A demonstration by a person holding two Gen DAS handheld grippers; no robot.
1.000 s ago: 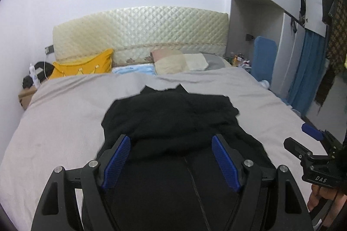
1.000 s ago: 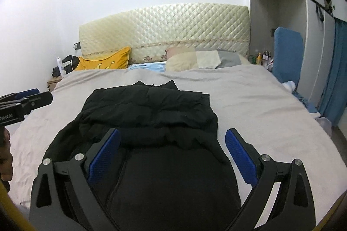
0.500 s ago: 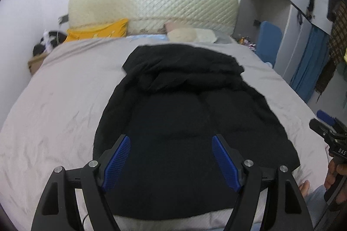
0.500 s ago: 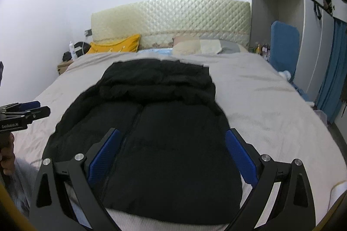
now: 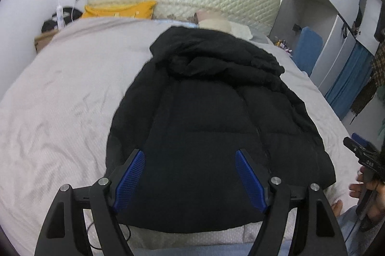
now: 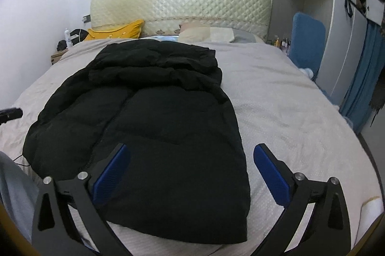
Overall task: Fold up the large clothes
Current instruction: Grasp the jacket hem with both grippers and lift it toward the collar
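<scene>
A black padded jacket (image 5: 204, 116) lies flat on the bed (image 5: 60, 97), hood end toward the headboard, hem at the near edge. It also shows in the right wrist view (image 6: 154, 116). My left gripper (image 5: 190, 174) is open and empty, above the jacket's hem. My right gripper (image 6: 192, 171) is open and empty, above the hem's right corner. The right gripper also shows at the right edge of the left wrist view (image 5: 361, 150). The left gripper's tip shows at the left edge of the right wrist view (image 6: 9, 114).
The bed has a grey cover (image 6: 288, 106) and a quilted cream headboard (image 6: 180, 5). A yellow pillow (image 6: 115, 33) and beige pillows (image 6: 207, 33) lie at the head. A nightstand (image 6: 57, 56) stands far left. A blue chair (image 6: 305, 39) and wardrobe (image 6: 349, 27) stand right.
Both grippers have risen and pulled back toward the foot of the bed, so the whole jacket now shows. Both stay open and empty. The jacket has not moved.
</scene>
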